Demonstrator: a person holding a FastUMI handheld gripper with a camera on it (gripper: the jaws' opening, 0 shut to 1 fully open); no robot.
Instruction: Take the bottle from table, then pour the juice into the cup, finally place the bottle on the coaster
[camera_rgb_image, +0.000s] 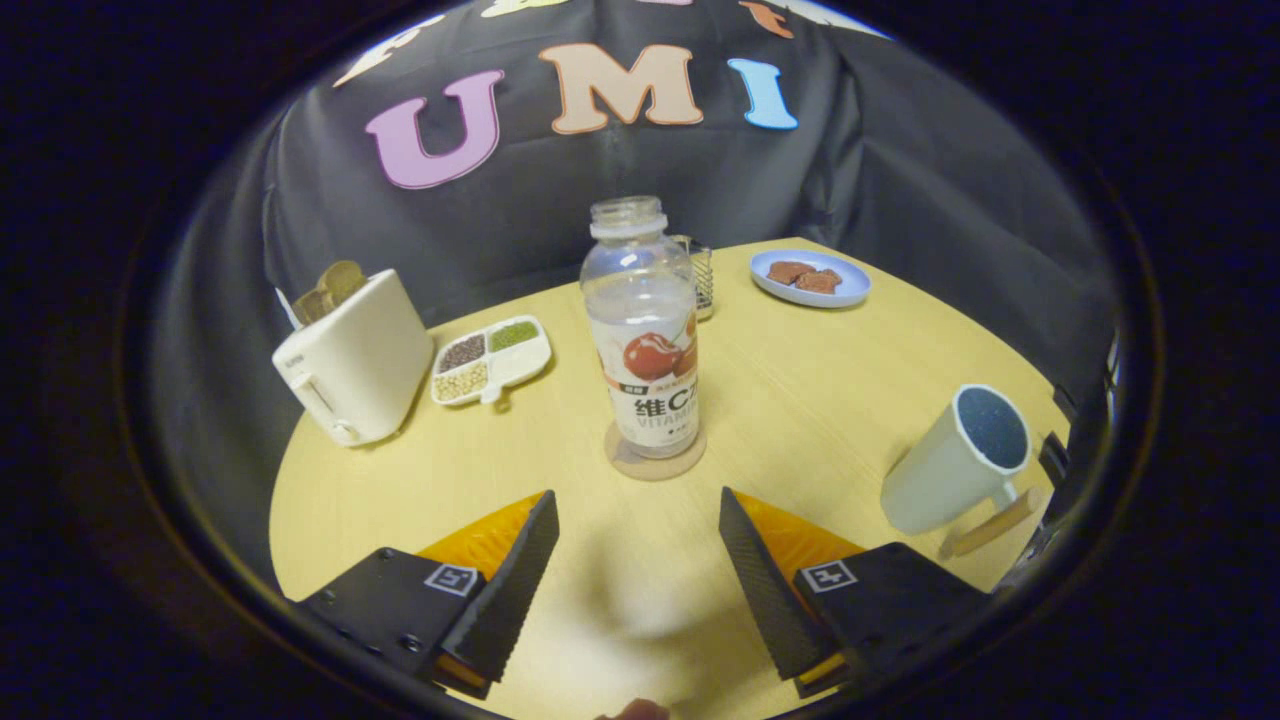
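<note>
The hand-held gripper (640, 520) is hovering low over the pale wooden worktop (800, 400) with its fingers spread wide apart, gripping nothing. Just ahead of the fingers and roughly centred on the gap between them, the clear bottle (643, 330) is standing upright on a round coaster (655, 458), uncapped, its label showing red cherries; it looks nearly empty, though the liquid level is hard to judge. Off to the right, near the right finger, a pale cup (955, 462) with a dark inside is sitting on the worktop, appearing tilted by the lens, with a second wooden coaster (990, 528) lying just beside its base. Beyond the bottle, a glass vessel (702, 275) is peeking out behind it, and a blue plate (812, 278) is carrying brown biscuits. To the left, a cream toaster (355, 360) is holding slices, and a divided dish (490, 360) of beans and grains is lying beside it.
</note>
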